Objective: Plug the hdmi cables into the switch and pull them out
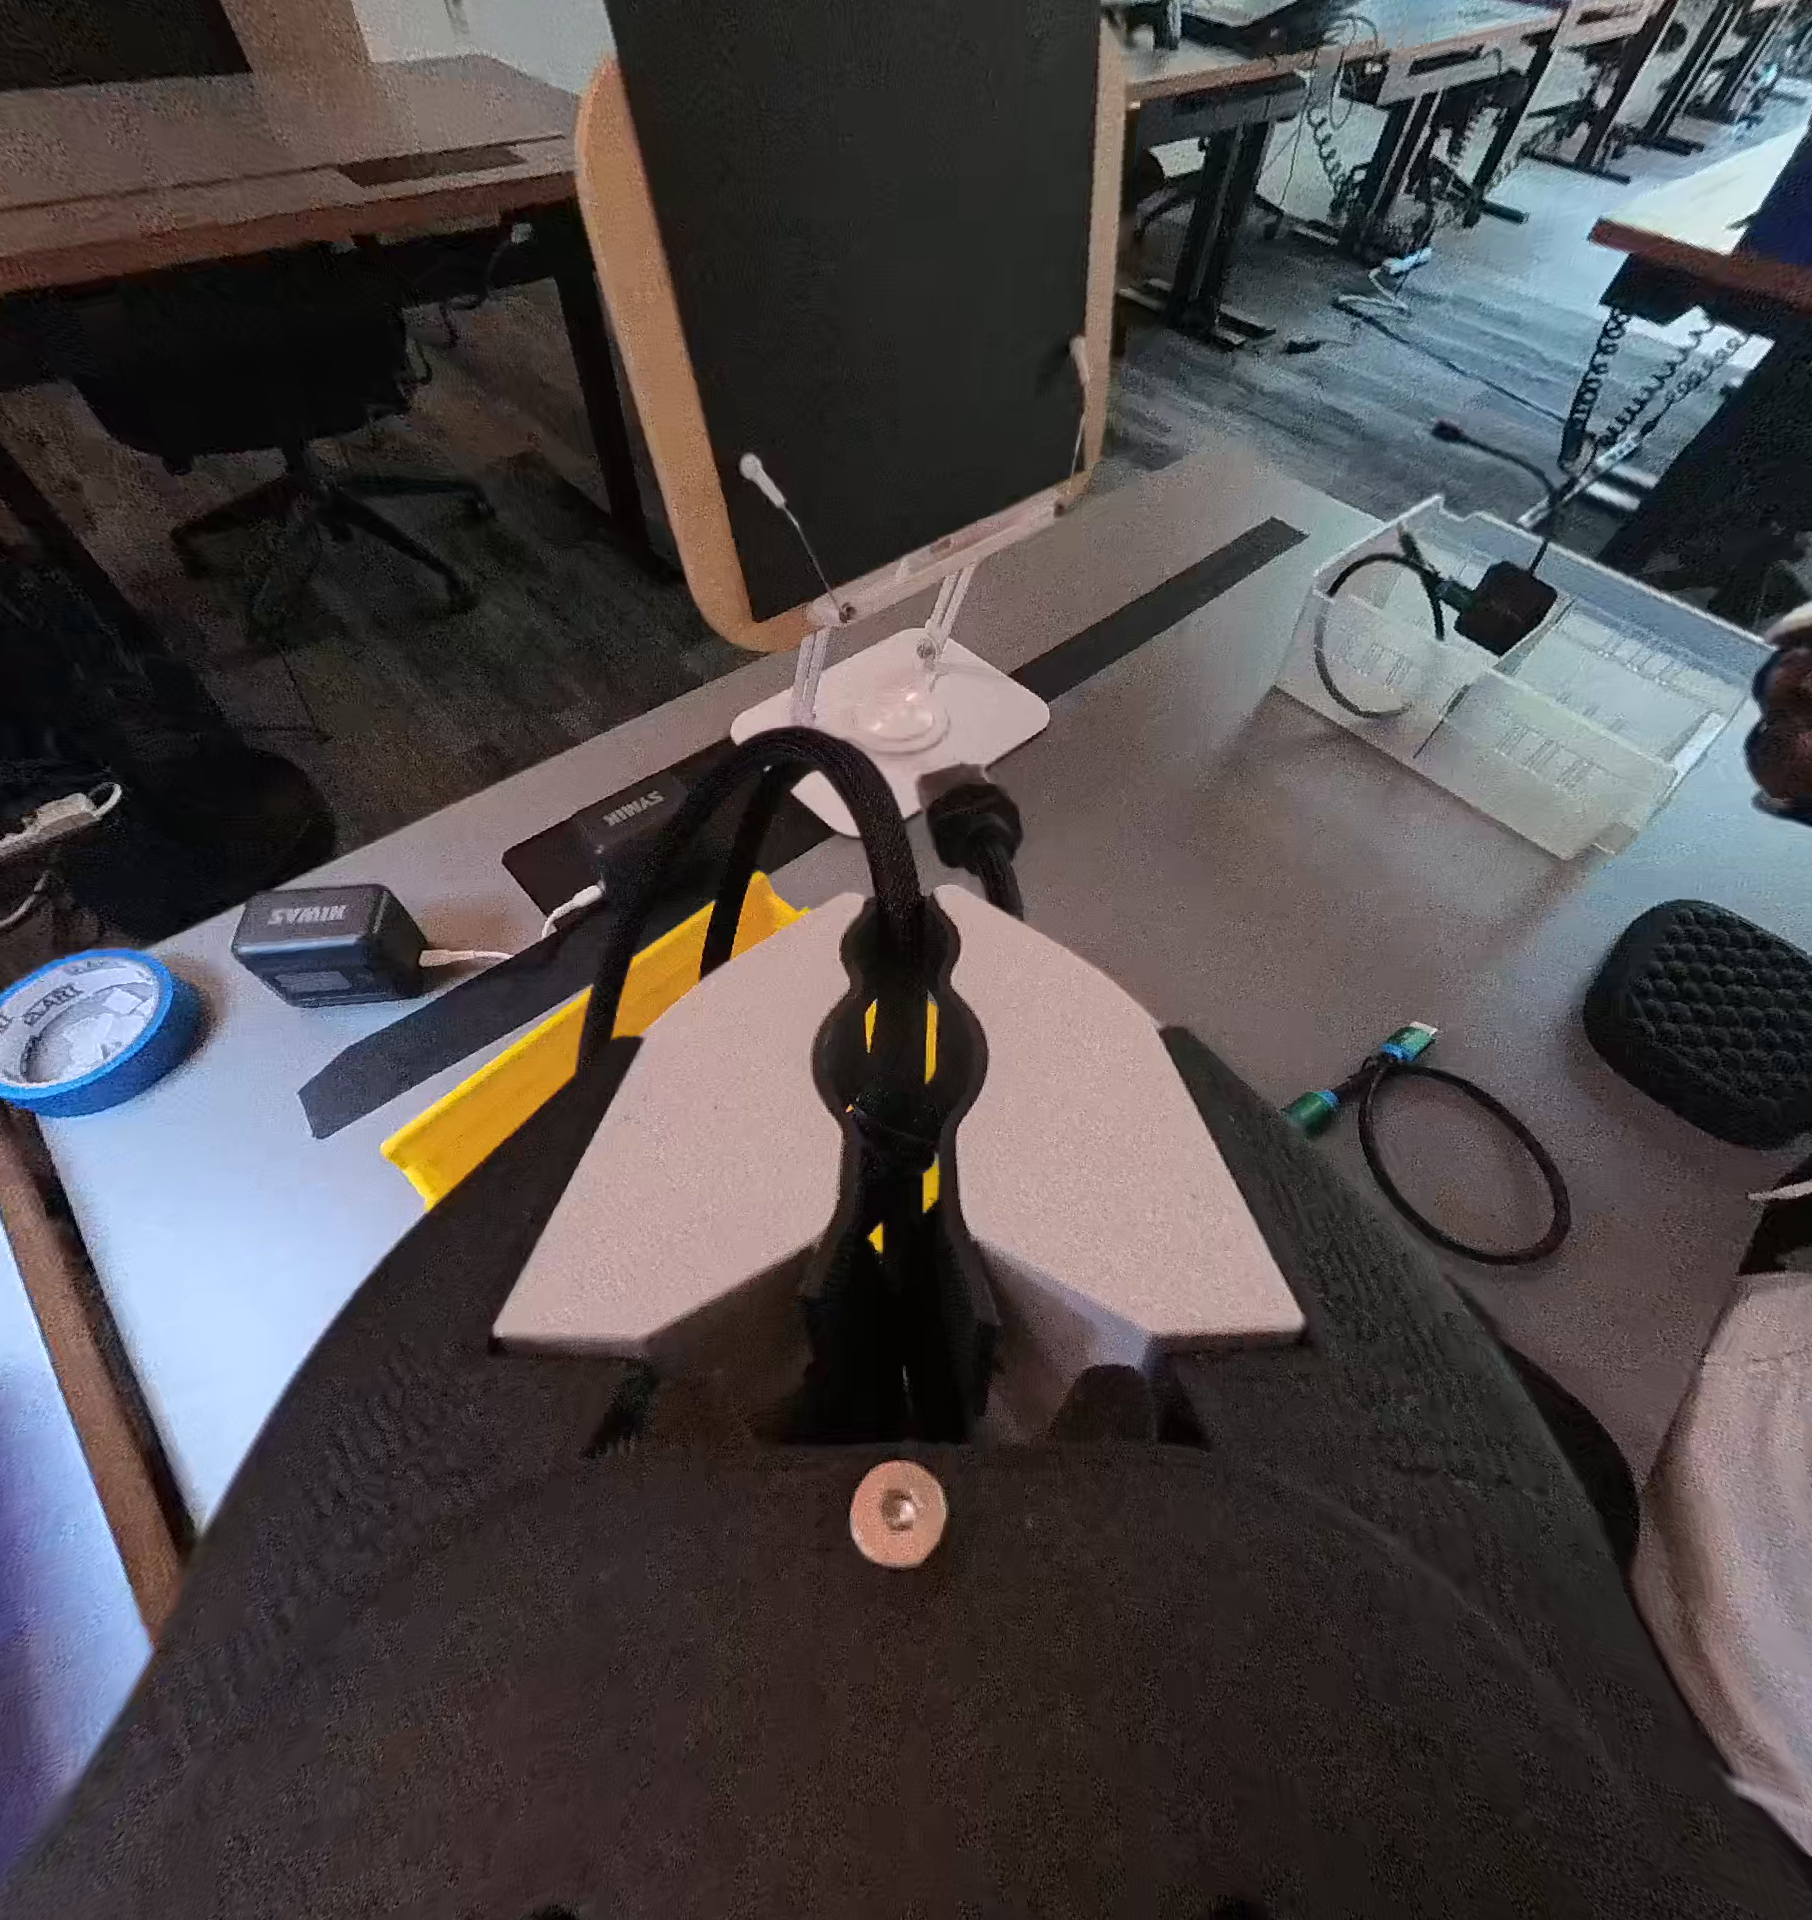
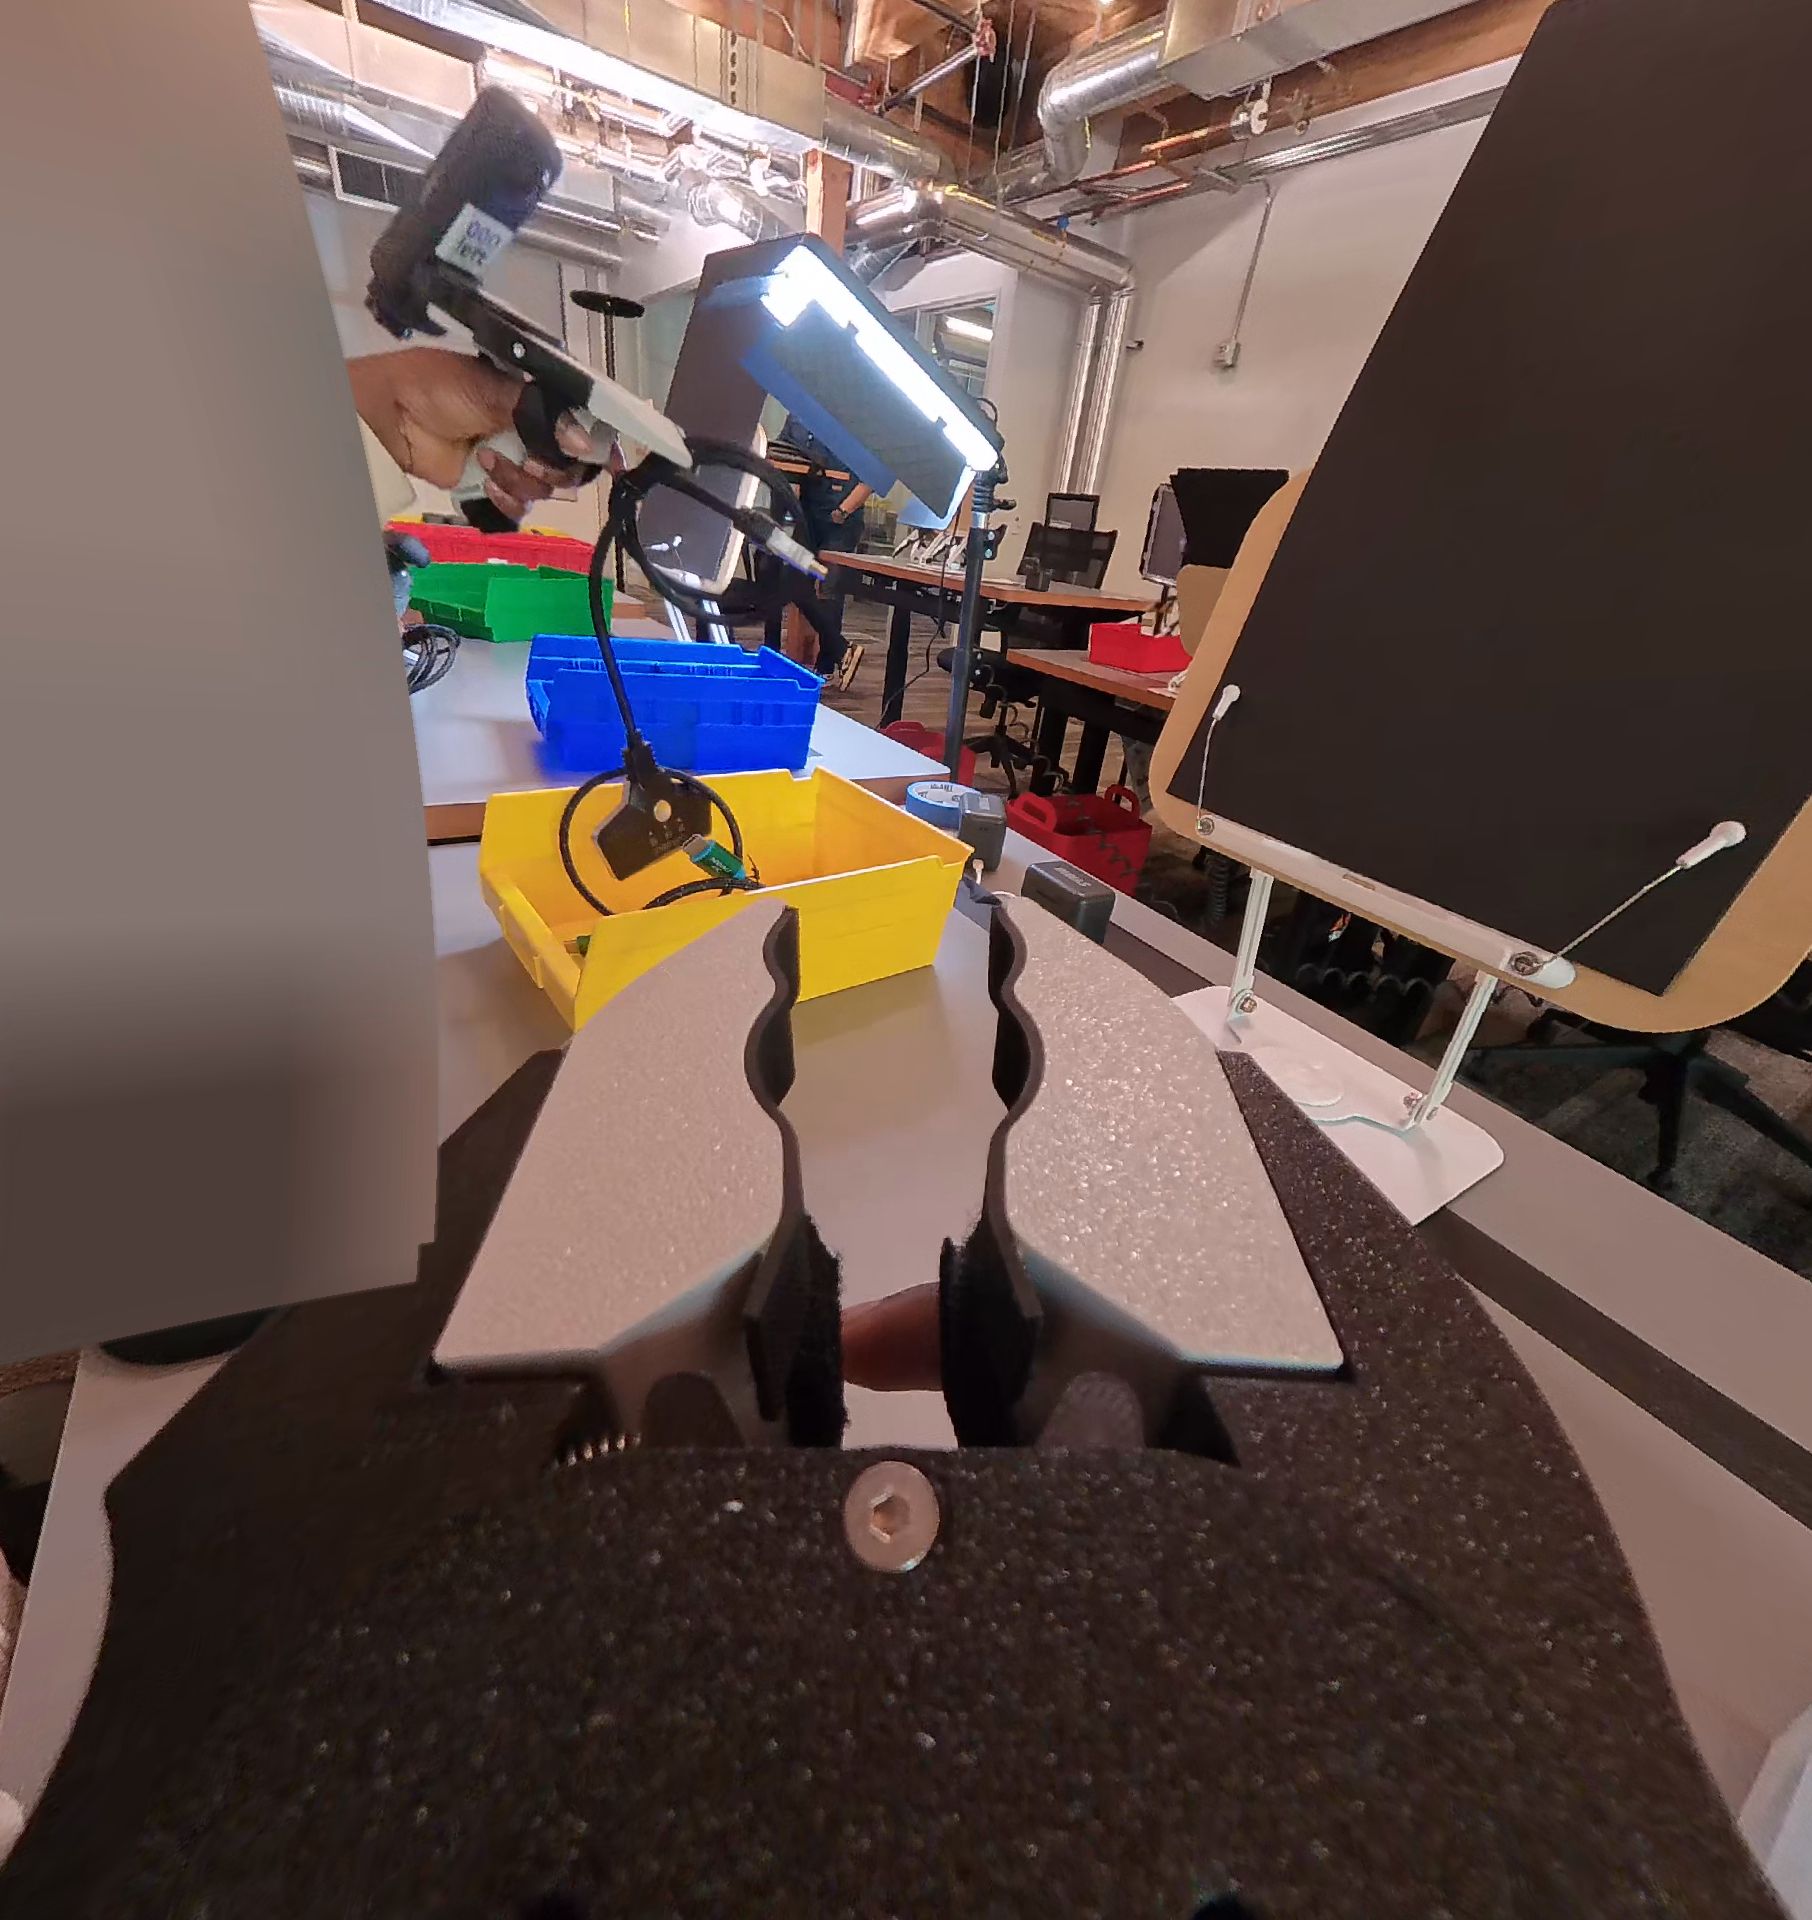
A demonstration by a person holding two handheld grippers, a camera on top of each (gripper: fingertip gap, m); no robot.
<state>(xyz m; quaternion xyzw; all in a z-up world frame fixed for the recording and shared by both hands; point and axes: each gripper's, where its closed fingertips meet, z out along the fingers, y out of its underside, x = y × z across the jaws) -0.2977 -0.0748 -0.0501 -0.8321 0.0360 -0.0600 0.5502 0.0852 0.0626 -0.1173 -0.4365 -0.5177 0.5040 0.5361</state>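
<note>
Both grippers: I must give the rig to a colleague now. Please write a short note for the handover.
Left gripper: shut on the black braided cable, held high; the switch hangs from it above the yellow bin.
Right gripper: open, empty, low over the table.
A second HDMI cable lies coiled on the table.
Done: switch lifted.
Left: plugging the cables, then pulling them out.

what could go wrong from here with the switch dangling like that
1. The left gripper pinches only the black cable, so the switch hangs free over the yellow bin; it may swing or slip.
2. The dangling loop might snag the bin's rim as it moves.
3. The right gripper is open and empty, so nothing steadies the switch; plugging in a cable could be awkward.
</note>
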